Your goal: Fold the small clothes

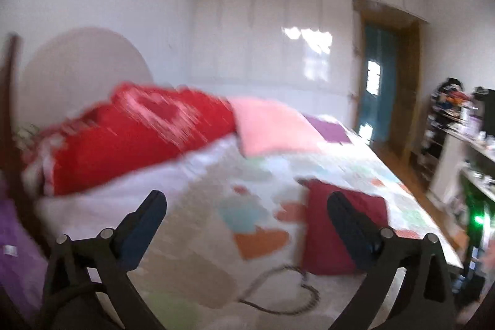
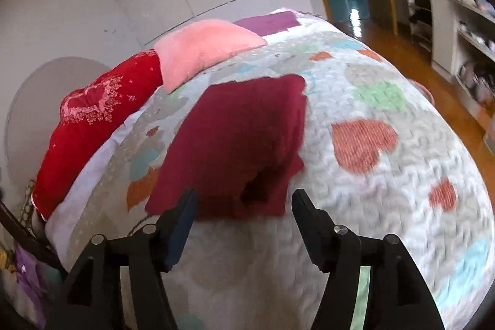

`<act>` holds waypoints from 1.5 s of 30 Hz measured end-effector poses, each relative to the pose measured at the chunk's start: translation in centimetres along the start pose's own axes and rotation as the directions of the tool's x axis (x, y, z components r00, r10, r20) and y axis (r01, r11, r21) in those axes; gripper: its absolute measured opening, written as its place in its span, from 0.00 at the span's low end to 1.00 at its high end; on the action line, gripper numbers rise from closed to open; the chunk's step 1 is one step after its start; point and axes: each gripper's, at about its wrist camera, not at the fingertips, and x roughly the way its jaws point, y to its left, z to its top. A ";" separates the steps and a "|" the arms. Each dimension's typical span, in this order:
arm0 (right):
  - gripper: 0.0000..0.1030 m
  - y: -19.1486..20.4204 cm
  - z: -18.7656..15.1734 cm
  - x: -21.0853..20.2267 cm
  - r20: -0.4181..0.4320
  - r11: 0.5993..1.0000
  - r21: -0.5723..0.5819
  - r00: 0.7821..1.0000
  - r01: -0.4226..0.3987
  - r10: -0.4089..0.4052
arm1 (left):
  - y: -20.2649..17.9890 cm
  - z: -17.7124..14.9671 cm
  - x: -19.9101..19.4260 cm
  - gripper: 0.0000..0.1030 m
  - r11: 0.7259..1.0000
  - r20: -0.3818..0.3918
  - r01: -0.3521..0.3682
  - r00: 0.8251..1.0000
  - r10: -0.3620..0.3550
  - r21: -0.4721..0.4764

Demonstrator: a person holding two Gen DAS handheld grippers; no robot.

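The dark red garment (image 2: pixel 238 141) lies on the heart-patterned quilt (image 2: pixel 386 175), already doubled over into a rough square with a loose flap at its near edge. Both tools are released: the right gripper (image 2: pixel 243 206) hangs with its jaws spread just short of that near edge, holding nothing, and the left gripper (image 1: pixel 246 212) is likewise spread and empty, with the garment off toward its right finger.

To my eye the job now is to take the near edge and finish the fold. It would go best if each gripper pinched one near corner through all layers — not only the top flap — and carried both across evenly, so the square stays true.

Beyond the garment, the pink cushion (image 2: pixel 205 47) and the red pillow (image 2: pixel 99 119) lie near the quilt's far edge, well apart from it. Nothing blocks the approach; the soft quilt itself may bunch up if the jaws dig in.
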 end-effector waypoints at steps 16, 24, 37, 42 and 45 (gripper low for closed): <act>0.75 2.6 -6.0 -5.6 0.066 0.971 -0.150 0.982 0.187 -0.179 | -2.7 -6.2 0.4 1.00 0.975 -0.436 0.224 0.877 -0.202 -0.002; 0.77 1.9 -6.8 -5.2 0.042 0.963 -0.165 0.976 0.215 -0.211 | -4.1 -7.4 -0.4 1.00 0.965 -0.468 0.260 0.856 -0.218 0.025; 0.79 2.6 -8.9 -2.9 -0.062 0.961 -0.185 0.973 0.207 -0.221 | -4.0 -8.1 0.0 1.00 0.965 -0.508 0.263 0.833 -0.221 0.010; 0.79 2.7 -9.3 -2.2 -0.086 0.961 -0.181 0.970 0.208 -0.226 | -4.4 -8.4 0.1 1.00 0.963 -0.524 0.270 0.823 -0.219 0.022; 0.79 2.5 -9.6 -1.9 -0.101 0.962 -0.172 0.968 0.211 -0.230 | -4.5 -8.5 0.1 1.00 0.962 -0.529 0.274 0.819 -0.221 0.022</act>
